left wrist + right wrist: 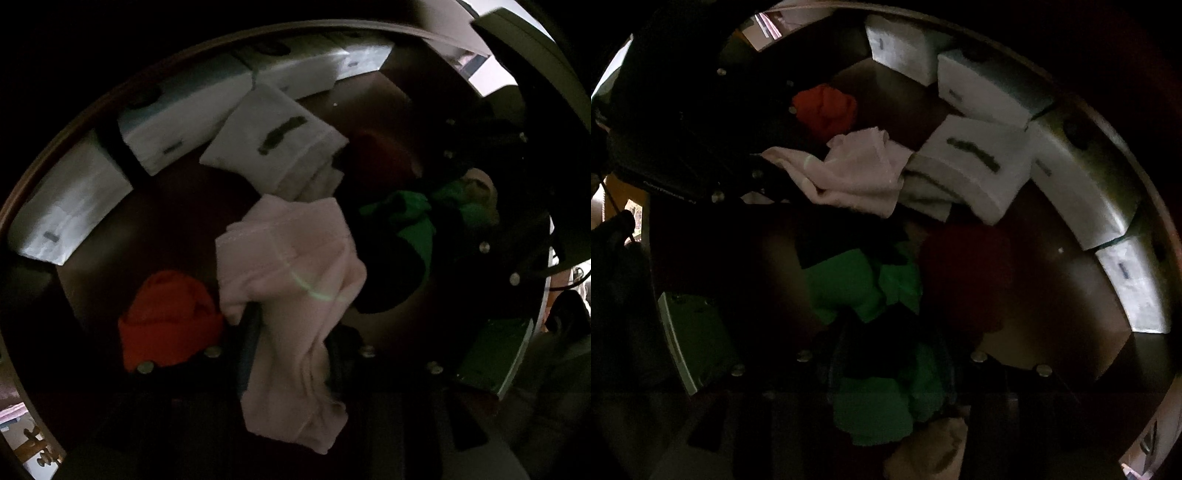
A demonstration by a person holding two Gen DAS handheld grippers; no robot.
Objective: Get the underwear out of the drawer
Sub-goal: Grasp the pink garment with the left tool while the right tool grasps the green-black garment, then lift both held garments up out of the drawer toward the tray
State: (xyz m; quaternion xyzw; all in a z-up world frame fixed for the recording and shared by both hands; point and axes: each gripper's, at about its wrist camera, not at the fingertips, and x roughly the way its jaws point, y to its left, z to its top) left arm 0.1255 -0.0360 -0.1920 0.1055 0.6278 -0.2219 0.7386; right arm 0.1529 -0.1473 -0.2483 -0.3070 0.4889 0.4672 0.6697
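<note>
Both grippers reach into a dark brown drawer (177, 218). My left gripper (291, 343) is shut on a pale pink underwear (291, 266), which drapes between and over its fingers; it also shows in the right wrist view (857, 173). My right gripper (890, 365) is shut on a green and black underwear (857, 284), seen in the left wrist view (406, 218) beside the right gripper's body (491, 206). An orange-red underwear (166, 317) lies left of the pink one. A dark red one (964, 273) lies right of the green one.
Several white boxes (184, 110) line the drawer's back wall. A white folded garment with a dark mark (277, 144) lies just in front of them. The drawer's front wall (690, 339) is at lower left in the right wrist view.
</note>
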